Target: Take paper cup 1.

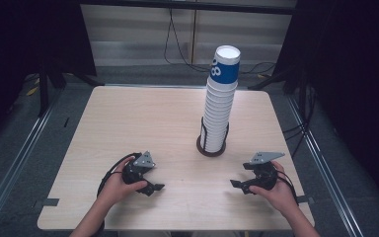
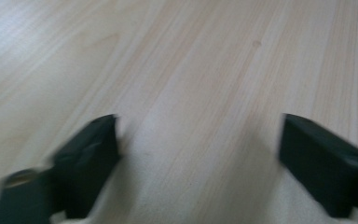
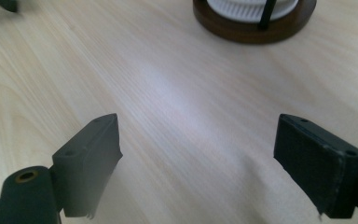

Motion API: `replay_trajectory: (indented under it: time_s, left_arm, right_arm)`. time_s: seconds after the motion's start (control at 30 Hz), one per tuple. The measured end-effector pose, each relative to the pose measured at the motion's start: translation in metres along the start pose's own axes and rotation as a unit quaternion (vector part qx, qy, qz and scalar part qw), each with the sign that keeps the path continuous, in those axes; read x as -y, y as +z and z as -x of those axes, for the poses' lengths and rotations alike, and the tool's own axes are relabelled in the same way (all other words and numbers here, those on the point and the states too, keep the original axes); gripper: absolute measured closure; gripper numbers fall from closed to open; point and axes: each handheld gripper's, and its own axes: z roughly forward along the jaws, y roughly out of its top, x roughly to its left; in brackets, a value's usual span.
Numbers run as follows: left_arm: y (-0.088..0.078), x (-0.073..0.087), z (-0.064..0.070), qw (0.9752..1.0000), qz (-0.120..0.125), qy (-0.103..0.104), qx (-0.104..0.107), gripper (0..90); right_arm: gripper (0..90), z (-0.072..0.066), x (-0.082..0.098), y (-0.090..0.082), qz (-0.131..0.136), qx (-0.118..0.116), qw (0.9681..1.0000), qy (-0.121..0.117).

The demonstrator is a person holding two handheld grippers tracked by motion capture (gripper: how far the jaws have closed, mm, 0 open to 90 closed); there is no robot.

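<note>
While both tools rest low near the person's edge, the pale wooden bench (image 1: pixel 128 123) carries one thing: a tall stack of white paper cups (image 1: pixel 219 106), the top one banded blue, standing in a dark round holder (image 1: pixel 212 148). The stack lies ahead of the right tool (image 1: pixel 233 183) and slightly to its left, and well ahead and to the right of the left tool (image 1: pixel 160 186). Both tools stand open and empty, jaws apart over bare wood. The step in hand appears to be the start of a reach; the next move likely calls for one tool to rise to the top cup. The right gripper view shows the holder's brown base (image 3: pixel 254 23) close ahead; the left gripper view gives bare bench grain.
</note>
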Motion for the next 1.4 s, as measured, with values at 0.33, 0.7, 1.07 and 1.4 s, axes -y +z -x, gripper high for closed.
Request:
replay_trajectory:
  time_s: [0.33,0.7,1.07,1.4]
  left_arm:
    - [-0.005,-0.028,0.005,0.9971,0.02,-0.032,0.066,16.8]
    - [-0.028,-0.084,-0.011,0.994,0.068,-0.067,0.053,16.0]
    - [-0.035,-0.131,-0.013,0.9943,0.08,-0.054,0.045,16.3]
    - [-0.033,-0.161,-0.011,0.9948,0.081,-0.044,0.045,16.8]
  right_arm:
    - [14.4,-0.004,-0.04,-0.014,0.014,-0.011,0.9994,-0.029]
    - [14.5,0.006,-0.083,-0.033,0.027,-0.009,0.9991,-0.03]
    - [14.4,0.014,-0.119,-0.061,0.07,-0.014,0.9974,-0.008]
    - [14.1,0.019,-0.143,-0.074,0.08,-0.007,0.9967,-0.001]
